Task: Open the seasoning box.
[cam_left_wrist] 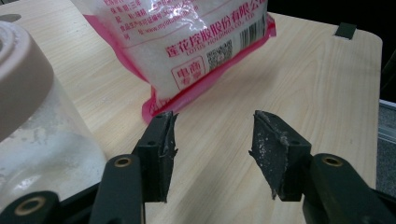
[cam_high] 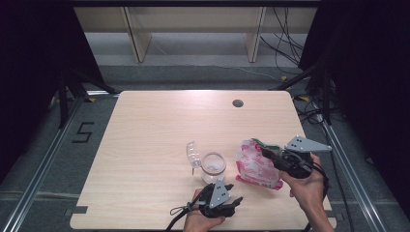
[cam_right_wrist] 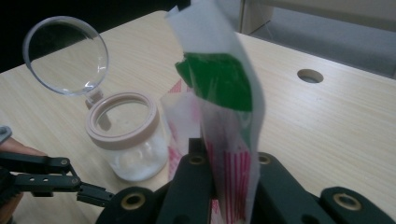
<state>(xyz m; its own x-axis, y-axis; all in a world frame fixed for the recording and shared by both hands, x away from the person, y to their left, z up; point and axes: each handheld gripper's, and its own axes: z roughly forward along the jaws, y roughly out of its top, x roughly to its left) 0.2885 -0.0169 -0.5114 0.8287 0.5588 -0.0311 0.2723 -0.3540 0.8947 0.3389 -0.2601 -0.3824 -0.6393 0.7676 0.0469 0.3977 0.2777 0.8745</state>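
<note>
Gripping top edge of pink-and-white plastic bag of white powder [cam_high: 256, 166], right tongs [cam_high: 271, 155] clamped on it, bag hanging below jaws, lower end on pale wooden bench [cam_high: 154, 125]. Left tongs [cam_high: 235, 201] apart, holding nothing, low over bench. Clear glass jar with beige rim [cam_high: 213, 167] just ahead of left tongs, hinged transparent lid [cam_high: 193, 154] flipped open, a little white powder inside. Bag just beside jar.

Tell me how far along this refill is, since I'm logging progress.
Done: the clear glass jar with the beige rim stands open, its clear hinged lid flipped back, and some white powder lies at its bottom. In hand: the right gripper is shut on the top of the pink-and-white powder bag beside the jar. The left gripper waits open near the jar. Left: probably pouring and closing the lid.
</note>
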